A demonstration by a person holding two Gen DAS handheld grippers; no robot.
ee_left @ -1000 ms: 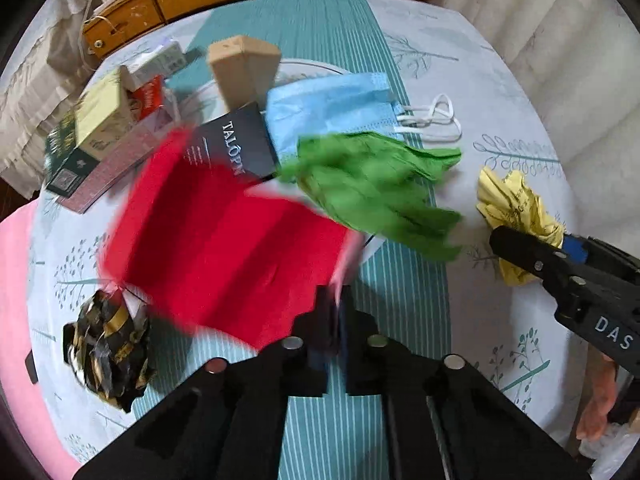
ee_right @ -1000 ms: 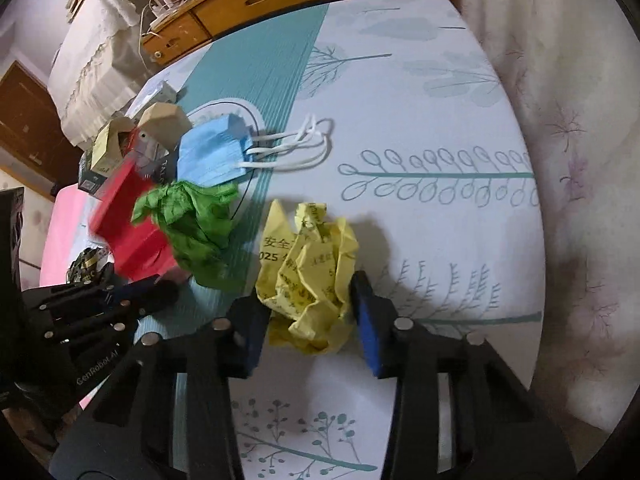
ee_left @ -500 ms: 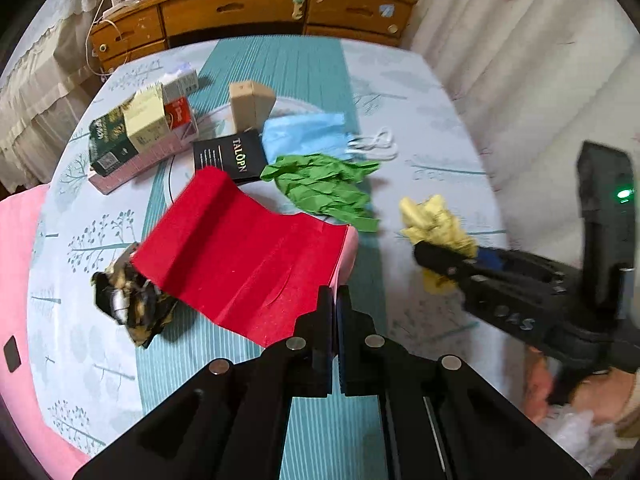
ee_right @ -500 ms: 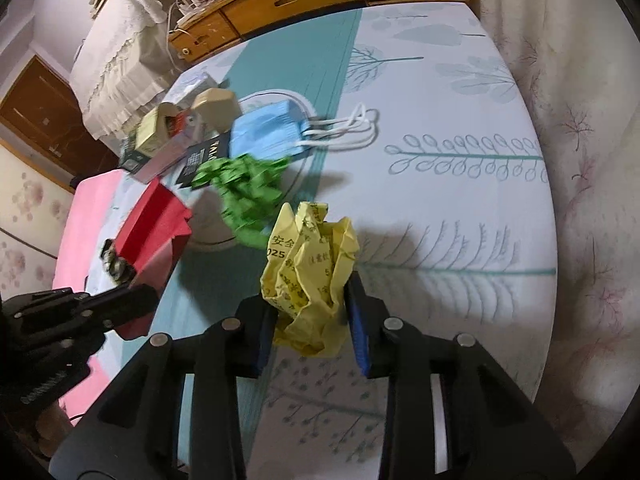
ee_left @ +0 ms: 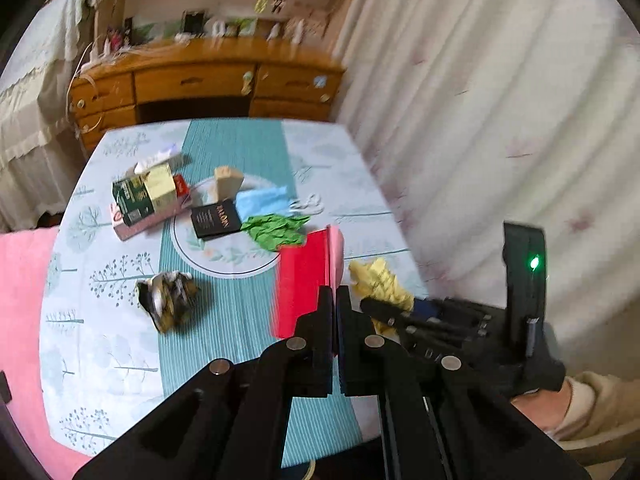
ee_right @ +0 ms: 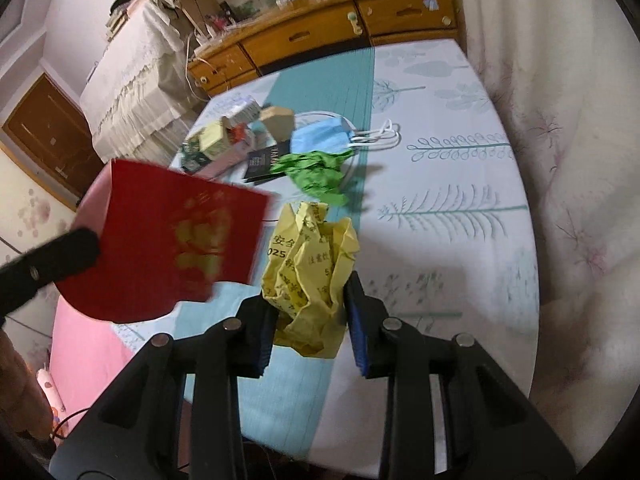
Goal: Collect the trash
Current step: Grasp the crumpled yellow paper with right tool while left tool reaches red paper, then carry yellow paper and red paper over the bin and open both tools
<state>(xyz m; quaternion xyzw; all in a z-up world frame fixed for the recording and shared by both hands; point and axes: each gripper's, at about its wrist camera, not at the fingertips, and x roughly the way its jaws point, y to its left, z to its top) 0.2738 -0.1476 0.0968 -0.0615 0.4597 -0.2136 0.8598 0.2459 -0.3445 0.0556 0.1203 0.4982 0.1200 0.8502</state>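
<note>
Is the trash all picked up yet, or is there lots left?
Not yet. No bin shows, so nothing looks finished. The left tongs pinch a red card; the right tongs squeeze yellow crumpled paper. Left on the table: green paper, blue mask, a dark foil wad.

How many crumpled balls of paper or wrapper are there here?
3: yellow paper ball held in the right gripper, green paper ball mid-table, dark foil wrapper nearer on the table. Others may be hidden.
</note>
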